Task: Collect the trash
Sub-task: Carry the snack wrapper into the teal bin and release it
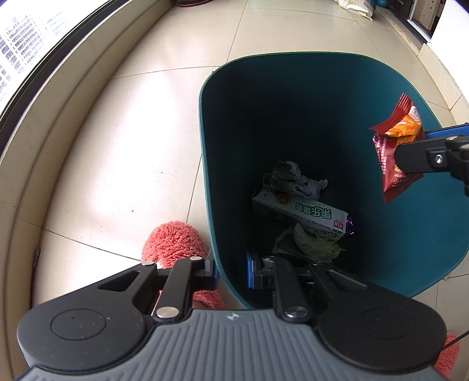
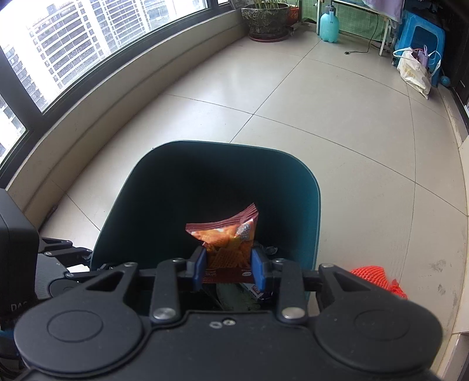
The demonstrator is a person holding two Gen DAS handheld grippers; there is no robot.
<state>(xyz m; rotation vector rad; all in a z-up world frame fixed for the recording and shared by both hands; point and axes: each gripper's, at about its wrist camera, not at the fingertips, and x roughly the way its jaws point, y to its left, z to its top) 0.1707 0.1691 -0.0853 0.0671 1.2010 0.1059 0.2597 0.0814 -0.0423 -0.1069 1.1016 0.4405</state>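
Note:
A dark teal trash bin [image 1: 293, 88] stands on the tiled floor; it also shows in the right wrist view [image 2: 304, 205]. Inside lie a white and green carton [image 1: 299, 209], crumpled grey paper [image 1: 290, 175] and other scraps. My left gripper [image 1: 233, 271] is shut on the bin's near rim, one finger outside and one inside. My right gripper [image 2: 228, 266] is shut on a red and orange snack bag [image 2: 228, 237] and holds it over the bin's opening. In the left wrist view the bag [image 1: 392, 140] hangs at the bin's right side.
A curved window ledge [image 2: 117, 96] runs along the left. A pink fluffy slipper [image 1: 173, 243] is beside the bin. An orange mesh net [image 2: 378, 278] lies on the floor at right. A plant pot [image 2: 266, 17], a spray bottle [image 2: 329, 23], a blue stool [image 2: 422, 38] and bags [image 2: 416, 70] stand far back.

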